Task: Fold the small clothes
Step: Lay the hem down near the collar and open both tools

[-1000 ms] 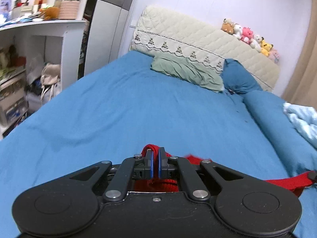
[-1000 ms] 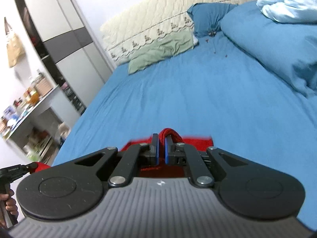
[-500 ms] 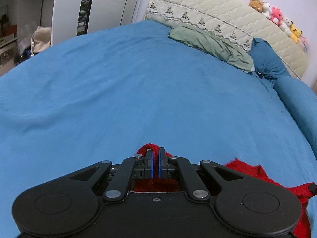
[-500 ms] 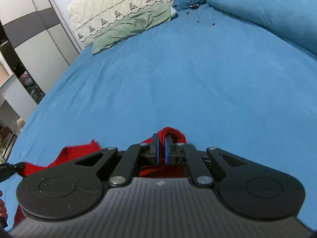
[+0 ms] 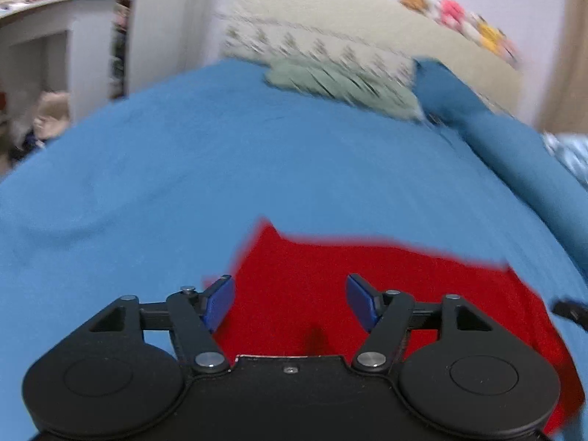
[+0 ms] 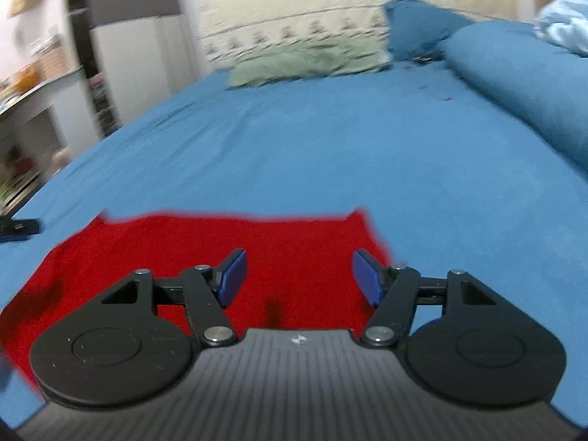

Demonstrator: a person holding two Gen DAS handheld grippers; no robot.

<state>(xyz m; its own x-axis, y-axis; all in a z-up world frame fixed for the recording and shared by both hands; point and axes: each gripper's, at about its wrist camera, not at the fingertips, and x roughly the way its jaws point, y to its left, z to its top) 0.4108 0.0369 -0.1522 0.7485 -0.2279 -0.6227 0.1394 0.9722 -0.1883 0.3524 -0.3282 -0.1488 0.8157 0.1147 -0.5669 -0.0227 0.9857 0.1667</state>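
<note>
A red garment (image 5: pixel 371 279) lies spread flat on the blue bedsheet (image 5: pixel 183 169), near the bed's front edge. My left gripper (image 5: pixel 290 303) hovers over its left end, jaws opening, blue pads apart with nothing pressed between them. In the right wrist view the same red garment (image 6: pixel 220 242) stretches to the left, and my right gripper (image 6: pixel 299 279) stands over its right end, jaws also opening and off the cloth. The tip of the other gripper (image 6: pixel 18 228) shows at the left edge. Both views are motion-blurred.
A green pillow (image 5: pixel 341 82) and a dark blue pillow (image 5: pixel 444 88) lie by the quilted headboard (image 5: pixel 367 36), topped with plush toys (image 5: pixel 459 14). A rolled blue duvet (image 6: pixel 522 84) runs along the right. White shelves (image 5: pixel 47 47) and a wardrobe (image 6: pixel 128 36) stand left of the bed.
Both grippers, shut on the red garment a second ago, came down to the bed and opened. The garment now lies spread out flat on the sheet.
</note>
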